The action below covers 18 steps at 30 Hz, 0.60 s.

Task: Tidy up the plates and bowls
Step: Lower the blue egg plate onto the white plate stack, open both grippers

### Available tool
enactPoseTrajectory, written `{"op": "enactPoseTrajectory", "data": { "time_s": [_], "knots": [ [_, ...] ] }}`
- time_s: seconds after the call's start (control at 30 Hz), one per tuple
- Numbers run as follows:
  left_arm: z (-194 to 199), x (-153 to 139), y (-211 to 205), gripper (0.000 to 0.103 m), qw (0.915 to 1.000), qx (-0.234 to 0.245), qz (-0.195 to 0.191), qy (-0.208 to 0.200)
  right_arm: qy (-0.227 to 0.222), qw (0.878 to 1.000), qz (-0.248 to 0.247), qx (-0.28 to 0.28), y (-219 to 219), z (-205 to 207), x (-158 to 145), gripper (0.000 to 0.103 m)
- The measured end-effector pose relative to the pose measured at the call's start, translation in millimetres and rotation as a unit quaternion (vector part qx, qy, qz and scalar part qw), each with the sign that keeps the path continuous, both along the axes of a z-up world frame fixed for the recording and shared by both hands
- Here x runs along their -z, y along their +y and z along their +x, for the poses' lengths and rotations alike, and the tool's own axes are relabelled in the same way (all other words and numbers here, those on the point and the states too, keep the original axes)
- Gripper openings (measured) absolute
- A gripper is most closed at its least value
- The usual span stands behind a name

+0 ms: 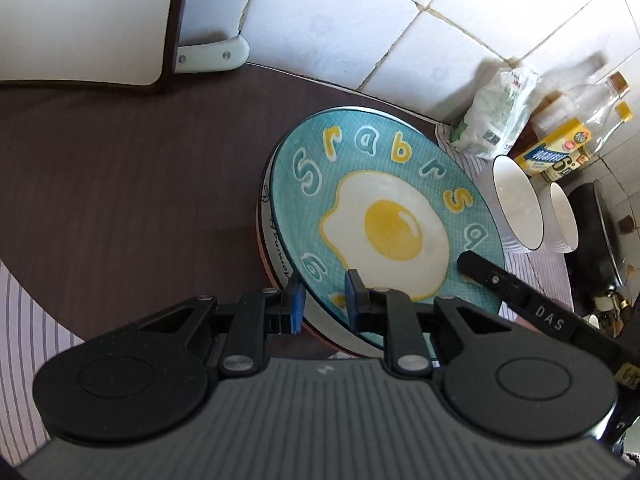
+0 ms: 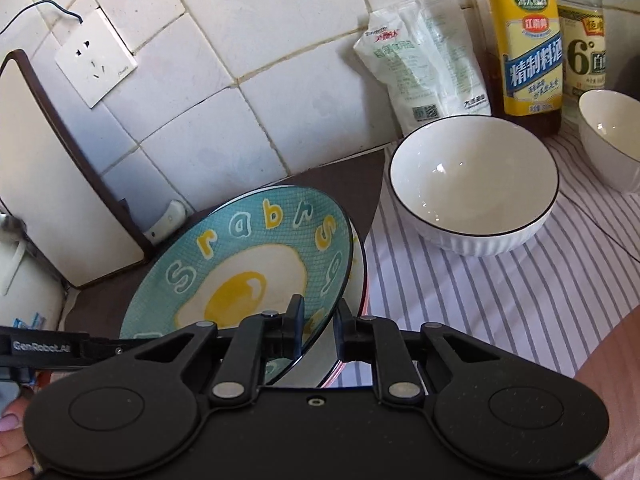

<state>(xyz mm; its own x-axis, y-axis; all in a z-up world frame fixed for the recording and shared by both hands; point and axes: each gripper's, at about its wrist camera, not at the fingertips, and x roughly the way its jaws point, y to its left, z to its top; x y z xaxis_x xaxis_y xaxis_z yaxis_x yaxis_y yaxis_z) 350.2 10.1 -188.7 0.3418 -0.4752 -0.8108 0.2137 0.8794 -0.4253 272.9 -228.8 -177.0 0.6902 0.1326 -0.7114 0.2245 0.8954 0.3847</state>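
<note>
You are holding the teal egg plate (image 1: 384, 216) at centre frame, tilted over the plate (image 1: 272, 248) beneath it. Your left gripper (image 1: 322, 300) is straddling its near rim, jaws parted around the edge; whether the pads are pinching is unclear. Your right gripper (image 2: 318, 320) is doing the same from the other side. This looks like stacking. Next you are likely needing to level and lower it squarely. The white bowl (image 2: 474, 184) and the second bowl (image 2: 608, 136) are waiting at the right.
</note>
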Motion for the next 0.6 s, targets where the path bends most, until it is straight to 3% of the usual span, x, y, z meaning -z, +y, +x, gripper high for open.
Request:
{"op": "enactPoseTrajectory", "data": {
  "time_s": [0.1,0.27,0.4,0.53,0.6],
  "knots": [
    [-2.5,-2.9,-4.5,0.019,0.9999,-0.006,0.014,-0.006,0.004,1.000,-0.001,-0.011,-0.8,1.2,-0.8,0.021],
    [-9.6,1.6,4.7,0.014,0.9968,-0.075,-0.021,0.012,0.013,0.999,-0.024,-0.031,7.0,4.9,-1.9,0.026],
    [-7.9,-0.5,3.1,0.013,0.9953,-0.090,-0.025,0.024,0.016,0.996,-0.065,-0.051,17.8,7.2,-6.5,0.034],
    [-2.5,-5.3,-2.8,0.013,0.9951,-0.094,-0.002,0.032,0.022,0.993,-0.100,-0.062,25.8,9.4,-11.4,0.037],
    [5.8,-8.8,-5.1,0.013,0.9936,-0.101,0.013,0.049,0.025,0.987,-0.135,-0.085,33.2,10.0,-14.6,0.044]
  ]
}}
